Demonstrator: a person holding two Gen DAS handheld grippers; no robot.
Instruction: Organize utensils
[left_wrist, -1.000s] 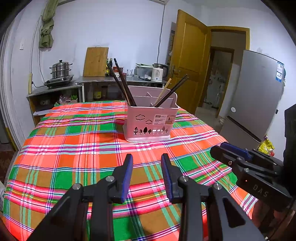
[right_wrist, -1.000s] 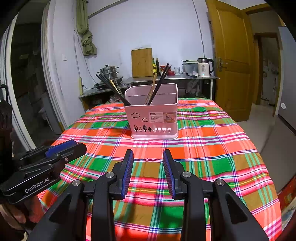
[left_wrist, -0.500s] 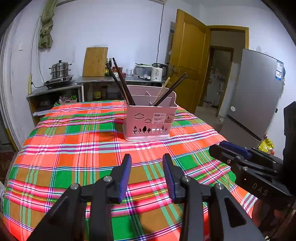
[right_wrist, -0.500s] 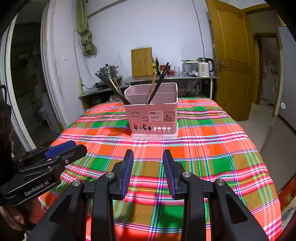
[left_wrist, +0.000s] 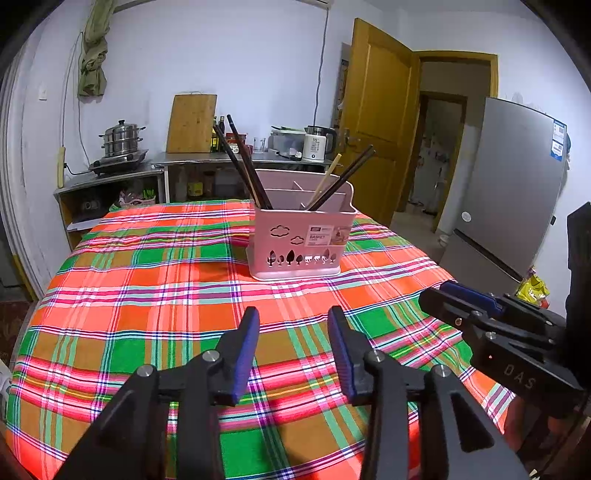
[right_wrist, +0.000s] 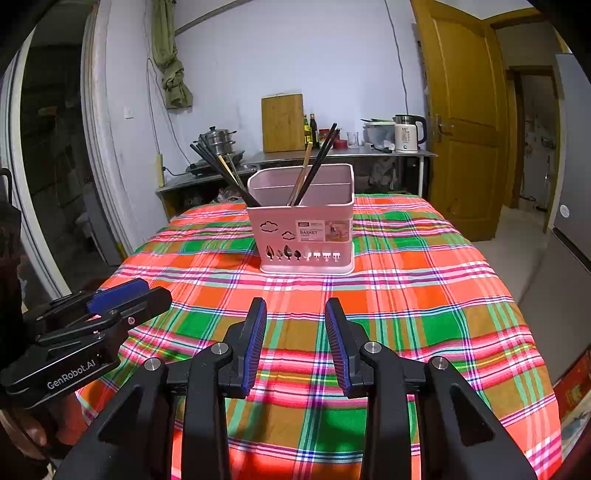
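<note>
Left gripper (left_wrist: 291, 321) widening, empty, facing pink basket (left_wrist: 301, 240).

A home kitchen: a steamer pot (left_wrist: 123, 137) on a small stove, a cutting board (left_wrist: 191, 123) leaning against the wall, a kettle (left_wrist: 317, 144) on a steel counter (left_wrist: 207, 158), a fridge (left_wrist: 509, 192), and a plaid-covered table (left_wrist: 147, 295).

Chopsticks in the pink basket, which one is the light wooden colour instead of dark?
The pale wooden chopstick in the pink basket, leaning rightward beside a dark pair. The other dark chopsticks lean leftward from the basket's left corner.
</note>
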